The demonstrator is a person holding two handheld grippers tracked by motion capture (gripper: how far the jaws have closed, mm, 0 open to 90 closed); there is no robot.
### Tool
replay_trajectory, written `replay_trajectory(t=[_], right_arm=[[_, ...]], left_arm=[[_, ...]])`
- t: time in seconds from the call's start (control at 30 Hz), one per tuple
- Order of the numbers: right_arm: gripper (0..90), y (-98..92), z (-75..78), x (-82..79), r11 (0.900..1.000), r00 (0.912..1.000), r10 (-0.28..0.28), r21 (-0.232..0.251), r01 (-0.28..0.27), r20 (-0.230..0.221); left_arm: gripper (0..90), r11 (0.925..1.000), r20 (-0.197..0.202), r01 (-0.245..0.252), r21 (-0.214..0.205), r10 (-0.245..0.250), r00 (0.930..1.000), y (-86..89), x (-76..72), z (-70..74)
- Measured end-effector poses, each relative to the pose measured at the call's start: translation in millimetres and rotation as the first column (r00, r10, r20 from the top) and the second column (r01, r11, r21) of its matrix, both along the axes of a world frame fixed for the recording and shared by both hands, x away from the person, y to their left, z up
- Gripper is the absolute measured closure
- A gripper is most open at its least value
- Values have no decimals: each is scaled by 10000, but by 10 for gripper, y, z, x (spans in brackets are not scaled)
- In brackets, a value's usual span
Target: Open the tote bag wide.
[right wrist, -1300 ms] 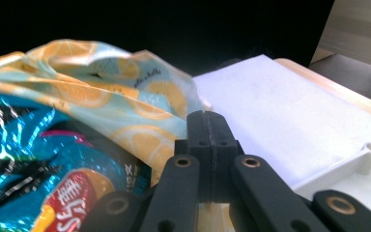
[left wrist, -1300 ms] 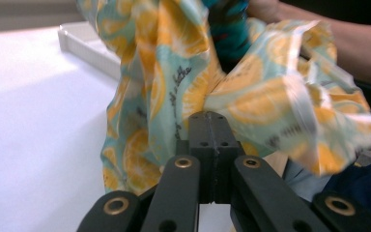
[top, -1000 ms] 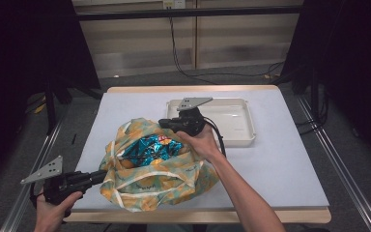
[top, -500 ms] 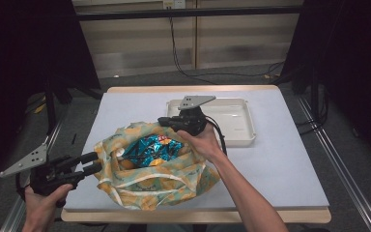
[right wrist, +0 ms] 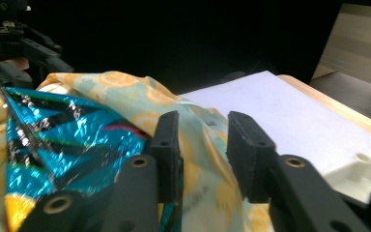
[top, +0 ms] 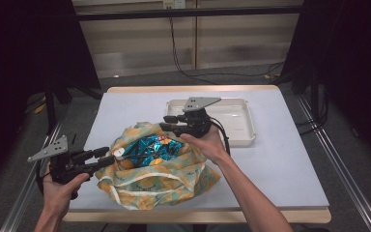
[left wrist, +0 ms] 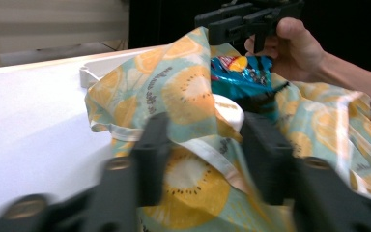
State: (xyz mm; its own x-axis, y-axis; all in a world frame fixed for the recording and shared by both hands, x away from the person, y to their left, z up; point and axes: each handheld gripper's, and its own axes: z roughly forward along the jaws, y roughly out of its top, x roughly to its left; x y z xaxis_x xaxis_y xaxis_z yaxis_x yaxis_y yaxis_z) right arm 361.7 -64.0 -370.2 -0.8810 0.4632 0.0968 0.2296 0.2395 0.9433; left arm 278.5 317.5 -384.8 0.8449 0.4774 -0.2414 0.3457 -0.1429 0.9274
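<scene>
Orange-and-teal printed cloth makes up the fruit-print bag (top: 160, 181), which sits at the table's (top: 290, 164) six-o'clock edge with a shiny blue snack packet (top: 150, 149) in its open mouth. At the bag's nine o'clock, the left gripper (top: 107, 155) straddles the rim, jaws apart after closing a little, not pinching. At twelve o'clock, the right gripper (top: 170, 123) has just opened; its jaws stand apart over the cloth. A white tray (top: 244, 126) lies at two o'clock.
</scene>
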Motion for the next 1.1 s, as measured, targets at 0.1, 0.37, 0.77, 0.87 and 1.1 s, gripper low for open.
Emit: replay_trajectory(t=[0.1,0.37,0.77,0.87,1.1], right_arm=[[625,-71,0,-59,9998,10000,-60,193,60,12],[626,-382,-71,-246,9997,9997,-216,146,218,-125],[900,-271,-304,-29,9969,9950,-747,195,762,-664],[900,-271,-415,31,9950,9912,-987,-229,970,-884],[900,-182,-615,27,9919,9900,-1022,-855,941,-968]], left_arm=[[785,9999,33,107,-75,-107,9999,36,-12,16],[888,9985,-146,-509,-194,506,9986,167,52,33],[893,9970,-1011,-717,274,742,9921,156,264,-302],[894,9963,-1389,-824,230,848,9867,192,287,-445],[894,9947,-1987,-455,923,632,9780,135,296,-647]])
